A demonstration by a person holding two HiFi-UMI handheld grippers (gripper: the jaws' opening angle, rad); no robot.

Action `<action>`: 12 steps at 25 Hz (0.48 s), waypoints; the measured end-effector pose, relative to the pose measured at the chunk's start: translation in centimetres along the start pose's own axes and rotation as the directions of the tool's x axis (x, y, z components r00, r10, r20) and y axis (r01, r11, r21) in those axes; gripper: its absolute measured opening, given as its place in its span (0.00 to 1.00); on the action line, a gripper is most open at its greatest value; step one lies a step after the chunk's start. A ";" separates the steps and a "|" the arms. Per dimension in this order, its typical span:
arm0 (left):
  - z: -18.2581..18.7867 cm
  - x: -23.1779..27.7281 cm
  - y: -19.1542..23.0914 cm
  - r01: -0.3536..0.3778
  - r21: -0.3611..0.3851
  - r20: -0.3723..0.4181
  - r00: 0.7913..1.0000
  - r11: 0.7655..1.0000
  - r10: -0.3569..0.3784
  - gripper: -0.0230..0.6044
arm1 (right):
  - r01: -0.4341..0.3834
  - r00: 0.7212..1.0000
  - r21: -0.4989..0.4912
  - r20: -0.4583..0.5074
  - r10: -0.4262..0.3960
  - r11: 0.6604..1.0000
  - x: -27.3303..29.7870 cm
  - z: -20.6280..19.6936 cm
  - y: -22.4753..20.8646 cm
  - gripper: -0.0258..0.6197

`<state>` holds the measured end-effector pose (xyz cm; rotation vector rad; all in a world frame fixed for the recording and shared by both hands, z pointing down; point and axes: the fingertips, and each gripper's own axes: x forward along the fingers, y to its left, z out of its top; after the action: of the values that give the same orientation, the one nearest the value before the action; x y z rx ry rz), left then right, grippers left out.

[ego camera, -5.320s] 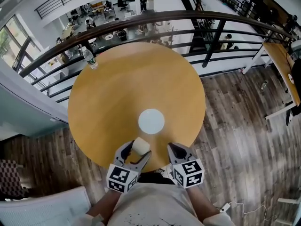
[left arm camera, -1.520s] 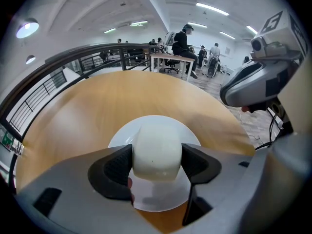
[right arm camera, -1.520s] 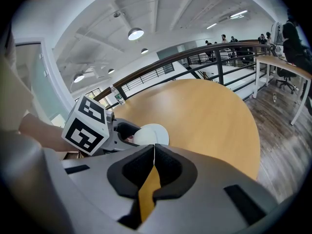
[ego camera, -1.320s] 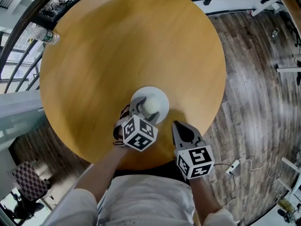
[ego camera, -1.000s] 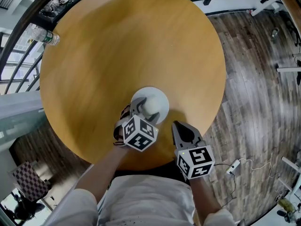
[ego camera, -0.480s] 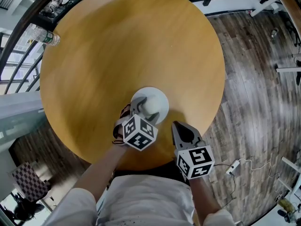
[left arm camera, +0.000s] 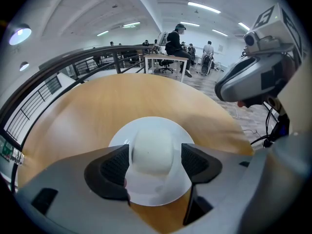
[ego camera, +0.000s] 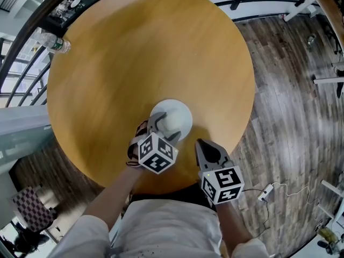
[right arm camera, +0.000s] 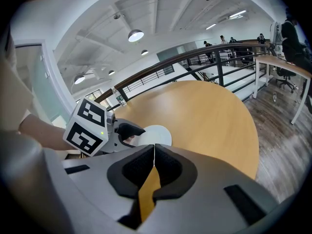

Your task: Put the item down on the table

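Observation:
A white rounded item (left arm camera: 154, 150) rests on a white plate (left arm camera: 151, 125) on the round wooden table (ego camera: 134, 52). My left gripper (left arm camera: 155, 163) straddles it, jaws slightly open, with a thin gap showing at the right pad (left arm camera: 195, 161). From the head view the item (ego camera: 172, 121) lies on the plate (ego camera: 184, 110) just beyond the left gripper (ego camera: 165, 129). My right gripper (ego camera: 202, 144) hovers at the table's near edge, shut and empty; its own view shows the jaws (right arm camera: 154, 152) pressed together, with the left gripper (right arm camera: 124, 130) and plate (right arm camera: 157, 133) ahead.
A plastic water bottle (ego camera: 54, 42) lies at the table's far left edge by the dark railing (ego camera: 32, 15). Wood-plank floor (ego camera: 290, 90) surrounds the table. A cable and plug (ego camera: 267, 189) lie on the floor at right. Desks and people sit far off.
Since 5.3 s ago the left gripper carried the item from the near edge onto the plate. Over the last second it eased back a little; the right gripper stayed put.

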<state>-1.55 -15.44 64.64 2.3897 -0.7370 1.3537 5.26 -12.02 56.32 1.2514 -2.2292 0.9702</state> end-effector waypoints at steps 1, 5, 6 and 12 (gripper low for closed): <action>0.0 -0.3 0.0 -0.002 -0.006 0.005 1.000 1.000 0.002 0.56 | -0.001 1.000 -0.003 0.002 0.001 1.000 -0.1 0.0 0.1 0.08; 0.3 -2.1 0.1 -0.027 -0.043 0.045 0.999 0.999 0.029 0.56 | -0.007 1.000 -0.019 0.011 0.007 1.000 -0.7 0.2 0.8 0.08; 0.4 -2.7 0.2 -0.041 -0.047 0.059 0.997 0.998 0.043 0.56 | -0.009 1.000 -0.022 0.013 0.009 1.000 -0.8 0.3 1.0 0.08; 1.7 -6.6 -1.0 -0.005 -0.178 0.155 0.987 0.984 0.033 0.53 | -0.020 0.999 -0.062 0.035 0.023 0.998 -2.3 0.9 2.5 0.08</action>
<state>-2.62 -13.54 58.10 2.3710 -0.8847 1.0660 4.32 -10.50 53.34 1.2293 -2.2863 0.8871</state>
